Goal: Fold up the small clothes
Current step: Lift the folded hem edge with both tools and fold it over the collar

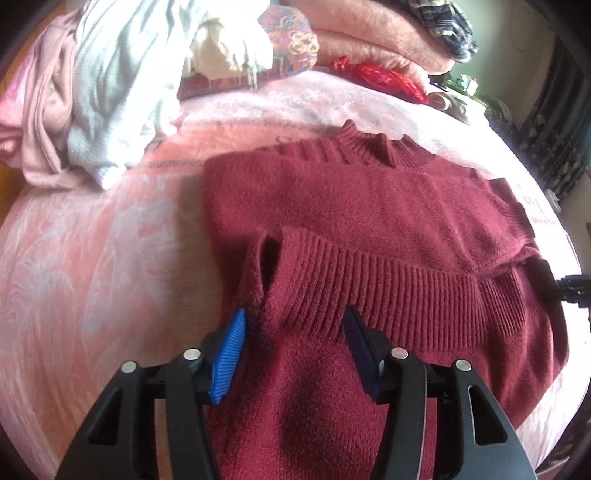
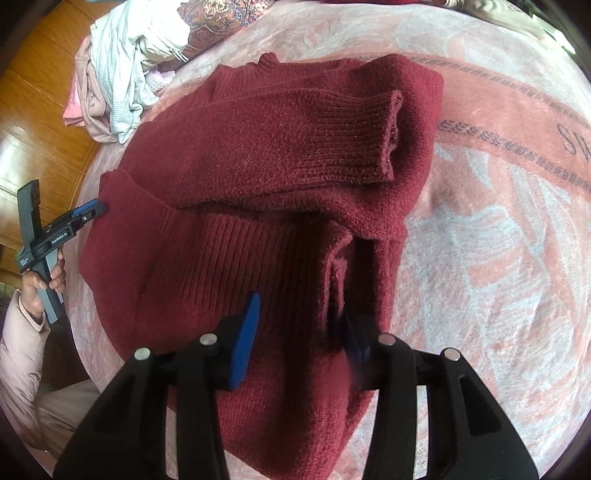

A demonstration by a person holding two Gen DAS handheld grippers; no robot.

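A dark red knitted sweater (image 1: 369, 206) lies on a pink patterned blanket (image 1: 92, 258), collar (image 1: 369, 147) at the far side. Its ribbed hem (image 1: 388, 284) is folded up across the body. In the right wrist view a sleeve with a ribbed cuff (image 2: 362, 133) lies folded over the sweater (image 2: 240, 155). My left gripper (image 1: 295, 314) stands open at the sweater's near left corner, with fabric lying loose between its blue pads (image 1: 229, 354). My right gripper (image 2: 301, 306) is open over the near right part, a fabric fold between its fingers. The left gripper (image 2: 90, 208) touches the sweater's left edge.
A heap of white and pale pink clothes (image 1: 103, 92) lies at the far left of the bed. Folded pink blankets (image 1: 369, 33) and a red cloth (image 1: 384, 75) sit at the back. A hand (image 2: 40, 284) and a pale sleeve (image 2: 18, 350) are at the left, above a wooden floor (image 2: 37, 92).
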